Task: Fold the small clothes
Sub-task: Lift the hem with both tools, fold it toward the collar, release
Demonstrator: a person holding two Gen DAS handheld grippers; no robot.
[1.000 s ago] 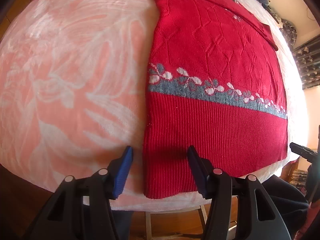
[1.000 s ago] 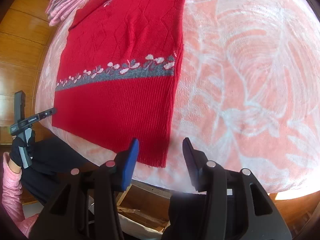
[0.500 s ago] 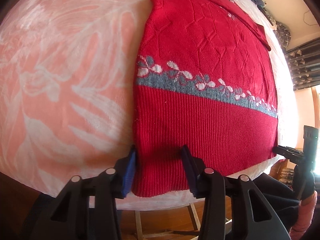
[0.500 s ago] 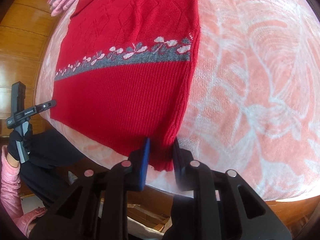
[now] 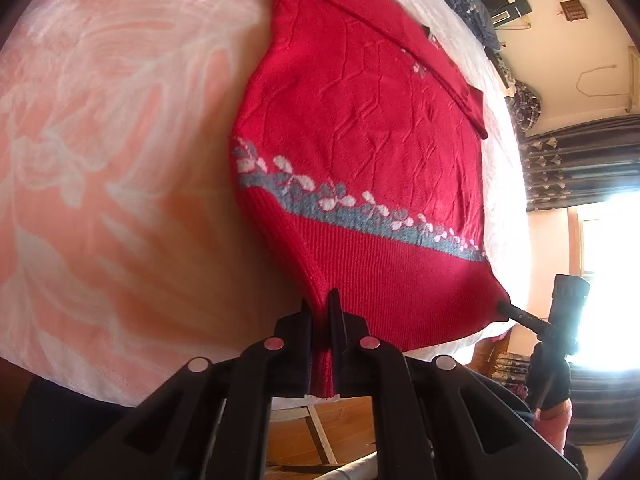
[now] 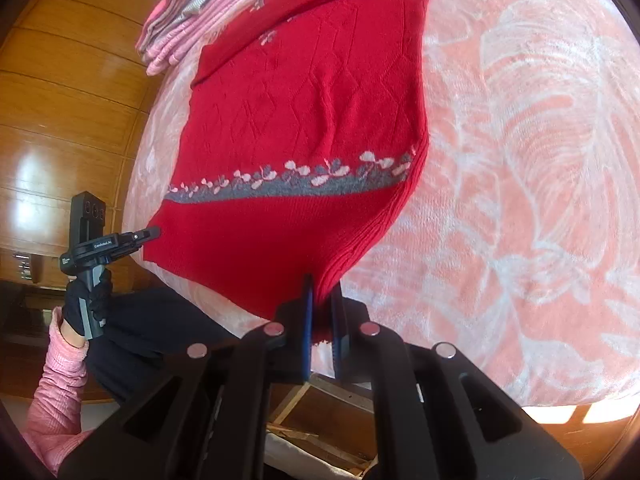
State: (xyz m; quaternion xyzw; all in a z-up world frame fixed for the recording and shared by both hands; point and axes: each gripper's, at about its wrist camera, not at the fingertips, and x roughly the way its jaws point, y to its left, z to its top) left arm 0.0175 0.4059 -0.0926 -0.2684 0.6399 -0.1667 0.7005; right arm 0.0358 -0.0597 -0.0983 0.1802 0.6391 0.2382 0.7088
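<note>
Peach floral bedspread (image 5: 120,160): red knit sweater (image 5: 360,140), hem corners pinched by left gripper (image 5: 320,312) and right gripper (image 6: 320,300); risk: shallow bites slipping when lifted

I am counting one red sweater (image 5: 360,152) on one pink blanket (image 5: 120,160), two grippers, the left gripper (image 5: 320,312) and the right gripper (image 6: 320,292), and one stack of folded pink clothes (image 6: 192,12); its pieces are blurring together.

Ribbed knit sweater (image 5: 360,152); plush fleece blanket (image 5: 120,160).
</note>
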